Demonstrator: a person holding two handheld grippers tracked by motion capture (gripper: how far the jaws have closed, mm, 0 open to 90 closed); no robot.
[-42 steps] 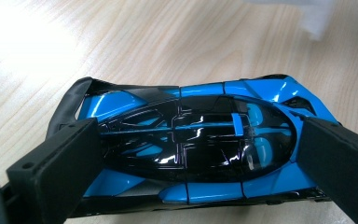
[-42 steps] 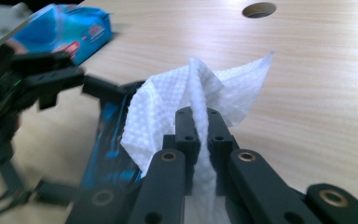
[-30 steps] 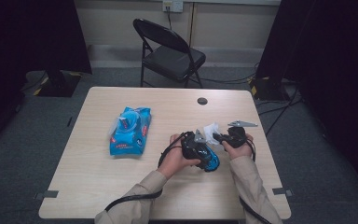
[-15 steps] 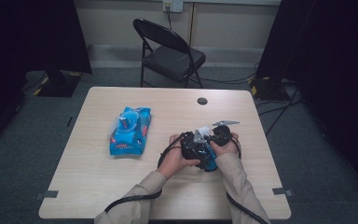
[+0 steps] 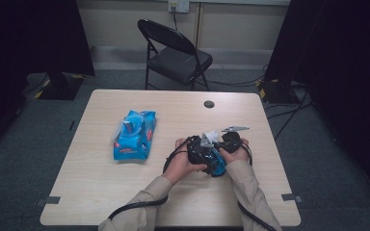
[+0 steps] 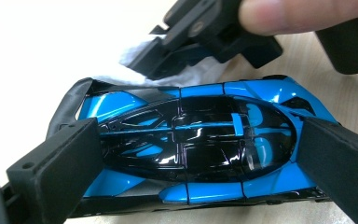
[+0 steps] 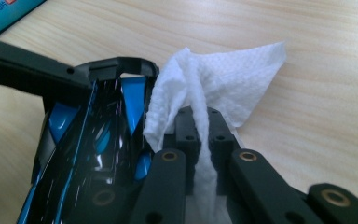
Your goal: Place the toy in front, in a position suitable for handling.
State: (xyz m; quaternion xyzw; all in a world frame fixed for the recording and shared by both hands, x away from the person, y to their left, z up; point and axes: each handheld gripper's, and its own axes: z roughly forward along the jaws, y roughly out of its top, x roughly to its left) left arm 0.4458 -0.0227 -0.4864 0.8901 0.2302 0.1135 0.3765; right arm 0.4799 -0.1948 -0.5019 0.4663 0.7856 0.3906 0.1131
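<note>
While I am watching from the high view, the blue and black toy car (image 5: 216,162) is sitting near the table's (image 5: 101,192) right front part, between my two hands. The left gripper (image 5: 207,156) is clamping the glossy car across its length; in the left gripper view the car (image 6: 191,140) is lying between the pads, roof toward the camera. The right gripper (image 7: 200,126) is pinching a white wipe (image 7: 214,88) tight, and in its own view the textured wipe is touching the car's (image 7: 98,140) side. From above, the wipe (image 5: 211,136) is showing merely as a pale scrap. A blue wipes pack (image 5: 135,134) is lying well apart to the left, leaving bare tabletop between, and the right edge is staying near my right hand (image 5: 236,153).
</note>
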